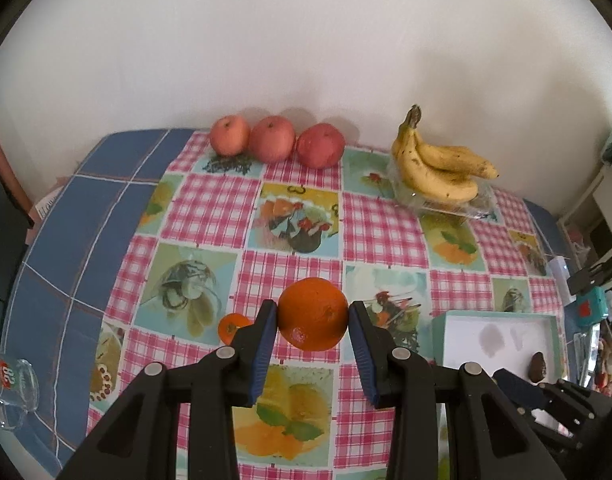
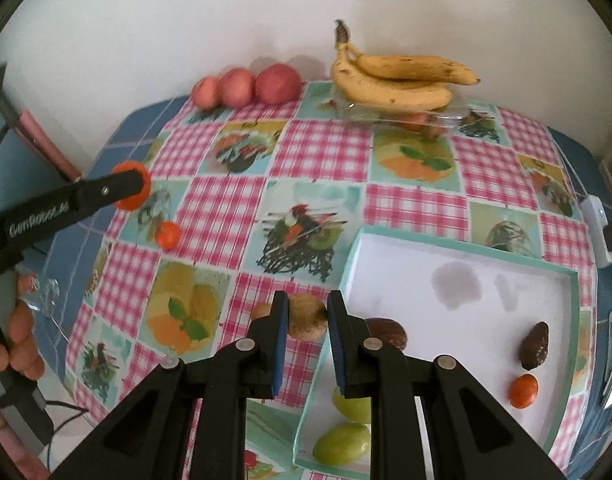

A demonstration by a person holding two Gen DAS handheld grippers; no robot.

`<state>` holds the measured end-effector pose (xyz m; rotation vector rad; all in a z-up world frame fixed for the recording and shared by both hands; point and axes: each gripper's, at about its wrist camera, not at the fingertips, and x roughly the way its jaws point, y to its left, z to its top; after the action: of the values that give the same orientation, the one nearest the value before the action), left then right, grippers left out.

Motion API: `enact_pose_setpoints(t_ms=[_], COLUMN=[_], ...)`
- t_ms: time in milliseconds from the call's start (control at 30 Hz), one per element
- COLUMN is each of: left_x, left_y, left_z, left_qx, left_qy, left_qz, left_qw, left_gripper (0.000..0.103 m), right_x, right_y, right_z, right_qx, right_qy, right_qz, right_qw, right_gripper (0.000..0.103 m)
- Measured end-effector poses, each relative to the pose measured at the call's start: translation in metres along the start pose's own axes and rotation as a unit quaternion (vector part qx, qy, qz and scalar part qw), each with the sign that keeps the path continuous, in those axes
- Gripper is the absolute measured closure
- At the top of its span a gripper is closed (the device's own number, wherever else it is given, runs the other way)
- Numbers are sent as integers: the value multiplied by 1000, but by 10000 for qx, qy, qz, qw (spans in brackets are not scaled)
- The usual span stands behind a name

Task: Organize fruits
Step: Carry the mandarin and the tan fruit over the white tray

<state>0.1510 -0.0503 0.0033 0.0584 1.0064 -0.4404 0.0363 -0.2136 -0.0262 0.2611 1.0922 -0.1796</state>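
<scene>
Both grippers gripping fruit over the checked, glossy tablecloth (image 1: 302,224).
Left gripper (image 1: 313,316) is pinching a round, dimpled orange (image 1: 313,314) between blue ribbed pads, near centre. Right gripper (image 2: 307,316) is squeezing a rough brown kiwi (image 2: 306,317) just left of the white tray (image 2: 457,248); three apples (image 1: 276,142) and bananas (image 1: 437,164) far.

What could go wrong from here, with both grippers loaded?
1. The left gripper pinches the orange only at its widest sides with the pad tips; the round fruit could roll out.
2. The right gripper holds a kiwi beside the tray rim; it could clip the rim going in.
3. A small orange sits loose below the left gripper and could get knocked.
</scene>
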Motion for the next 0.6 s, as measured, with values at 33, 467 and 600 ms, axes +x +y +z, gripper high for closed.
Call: enact_pose_setpoints(t_ms=[33,467,600], left_x=[-1,12,22], left_y=[-2,-45,-74], left_z=[0,-16,-27], left_qx=[19,443,714], left_qy=[-13,256,411], left_qz=[5,-215,-396], left_qw=[10000,9985,9958], left_gripper=[64,64,64], right_x=[-4,2,0], right_y=[-3,-90,-121], right_z=[0,-11,-20], right_qx=[36,992,1329], right_qy=[-31,43,78], right_qz=[-20,-643,-843], right_qw=[10000,9930,9875], right_gripper=[83,83,83])
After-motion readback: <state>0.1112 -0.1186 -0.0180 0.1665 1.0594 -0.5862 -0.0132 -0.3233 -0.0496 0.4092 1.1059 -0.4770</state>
